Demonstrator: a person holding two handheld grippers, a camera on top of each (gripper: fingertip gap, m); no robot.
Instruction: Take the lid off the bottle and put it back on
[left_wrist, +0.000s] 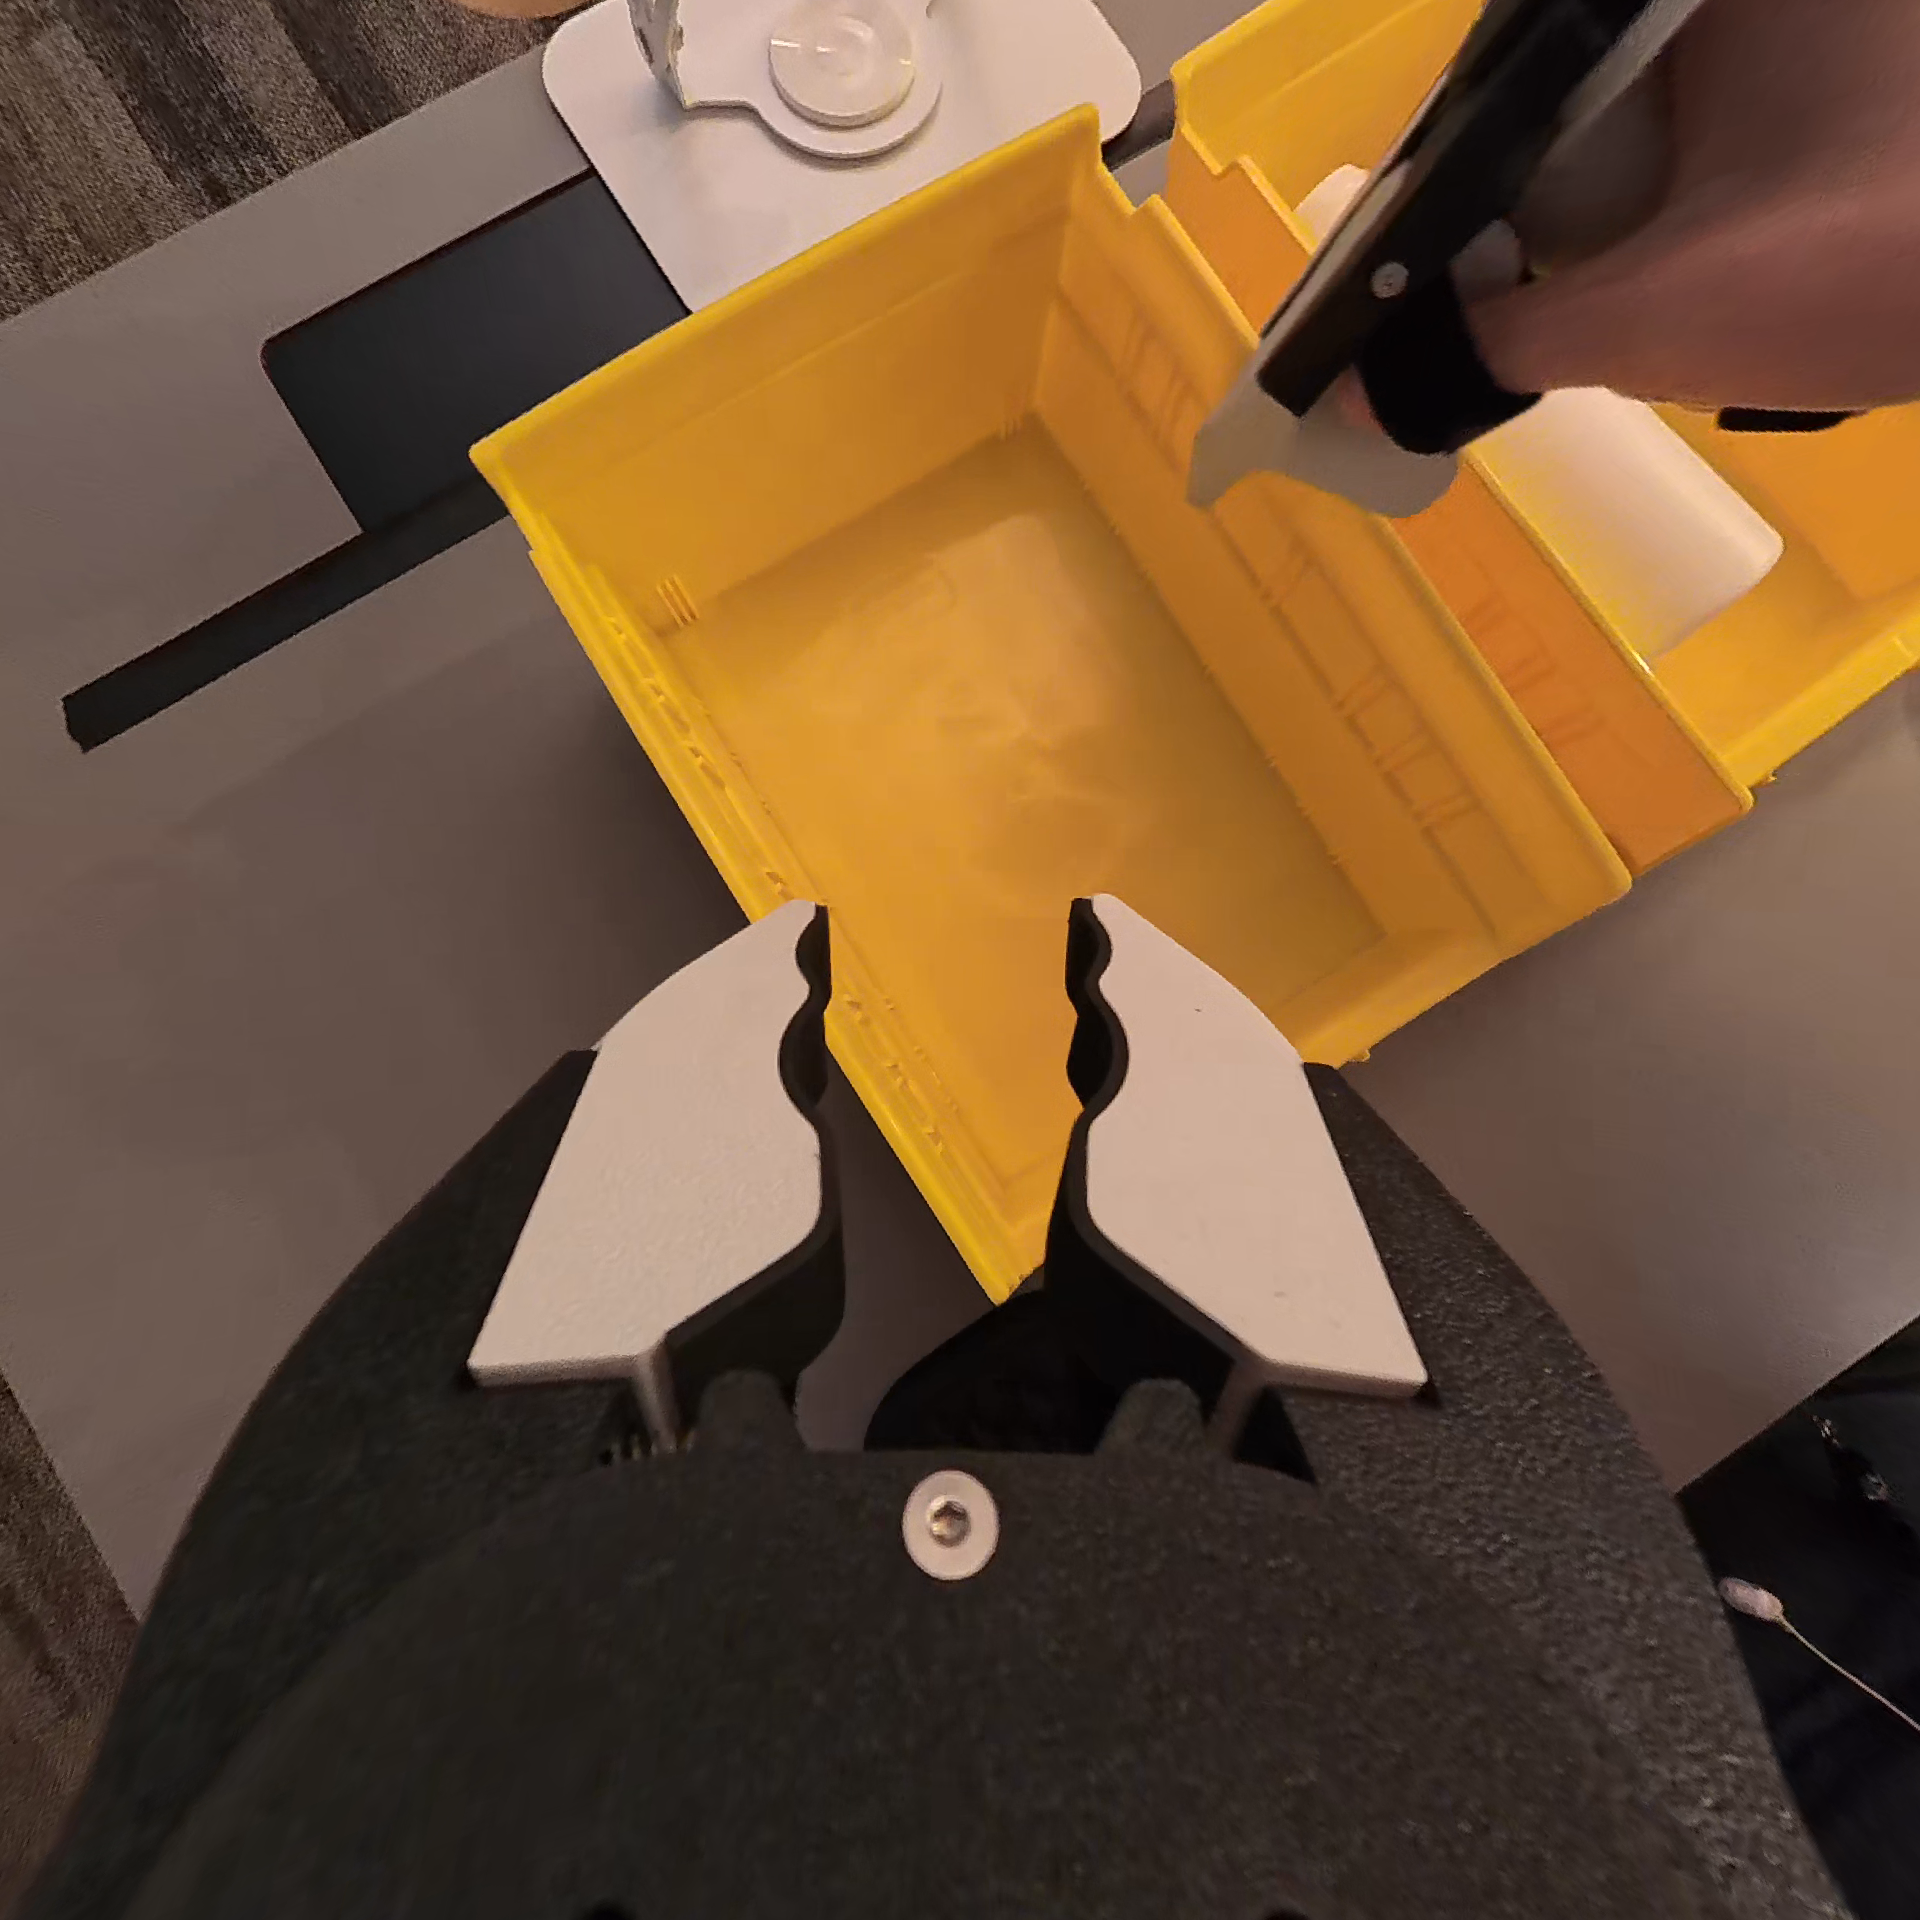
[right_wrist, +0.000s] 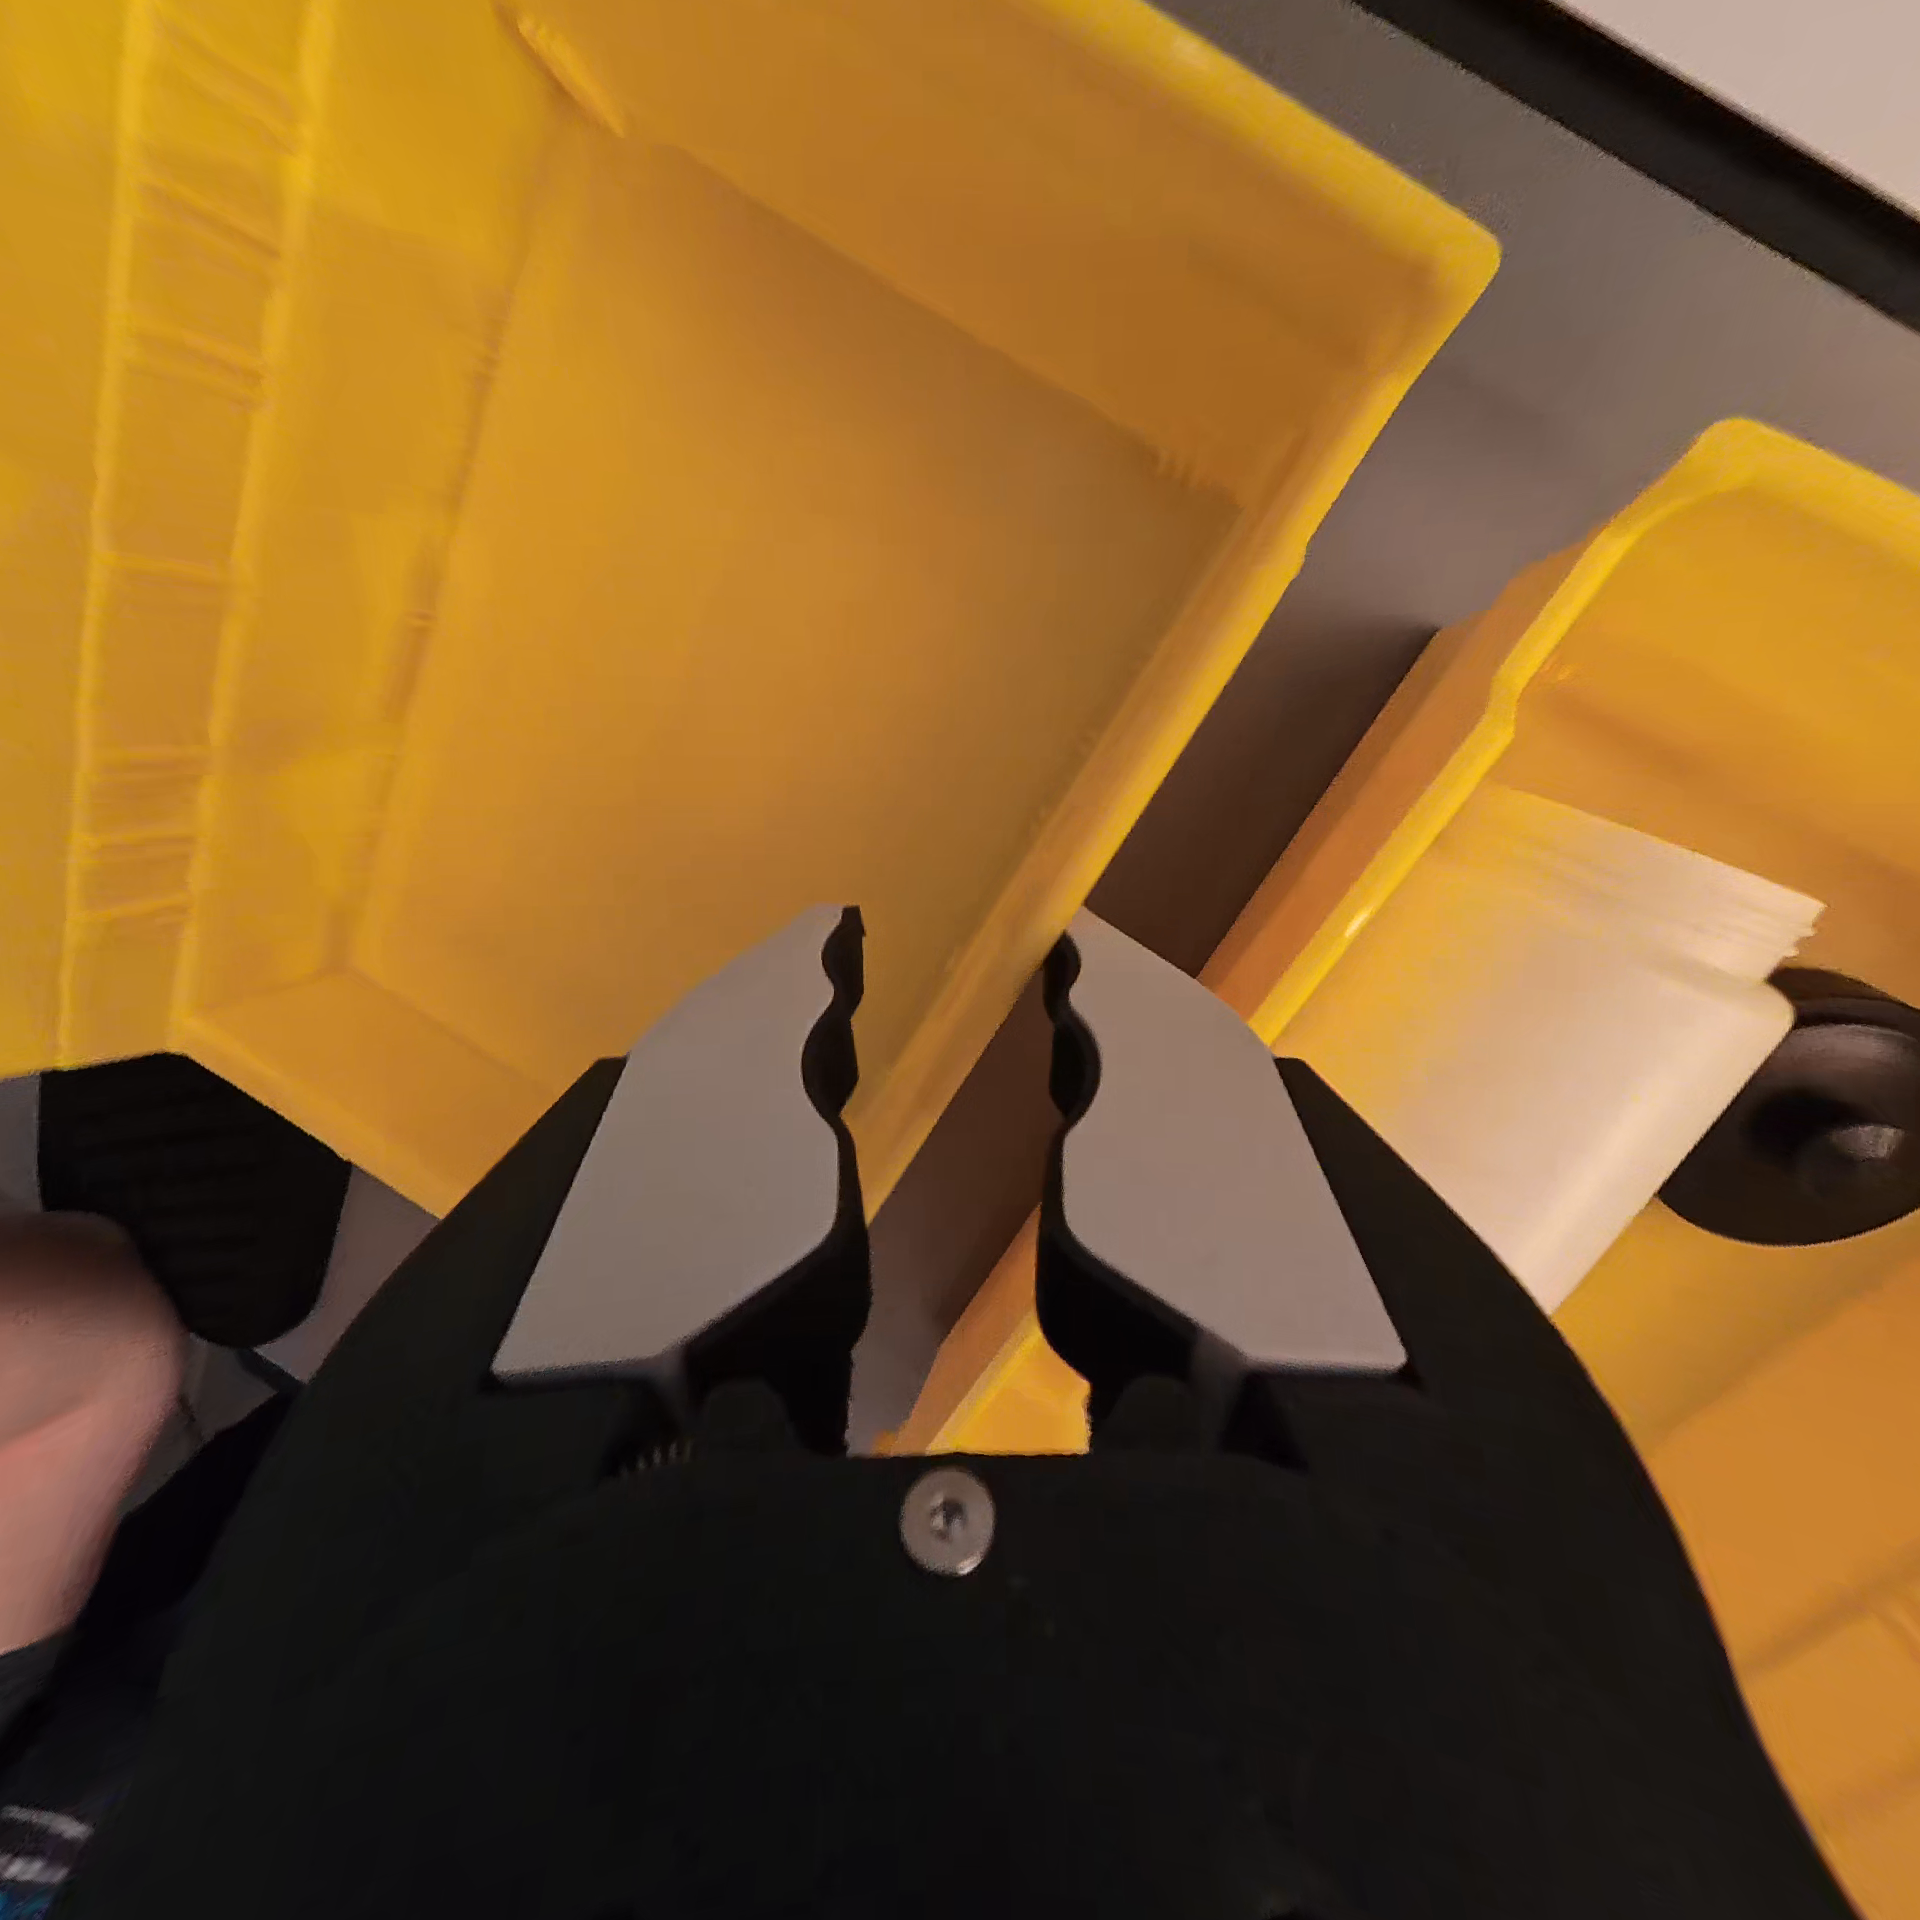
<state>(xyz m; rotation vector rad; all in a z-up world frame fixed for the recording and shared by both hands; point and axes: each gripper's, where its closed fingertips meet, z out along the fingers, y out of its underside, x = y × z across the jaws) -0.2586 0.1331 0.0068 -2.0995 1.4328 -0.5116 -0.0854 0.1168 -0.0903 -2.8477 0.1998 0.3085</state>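
Bottle (right_wrist: 1538, 1049): milky white, lying on its side in the right-hand yellow bin (right_wrist: 1766, 644), threaded neck bare.
Lid (right_wrist: 1829, 1132): black, beside the neck.
Empty bin (left_wrist: 935, 665): nearer, on grey worktop (left_wrist: 260, 935).
Left tongs (left_wrist: 951, 914): apart, holding nothing.
Right tongs (right_wrist: 951, 935): apart, holding nothing.

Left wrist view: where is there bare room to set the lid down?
The near yellow bin has a bare floor. The grey tabletop left of it, up to the black strip, is open too. It is crowded on the right: the second bin holds the white bottle, with the right gripper above.
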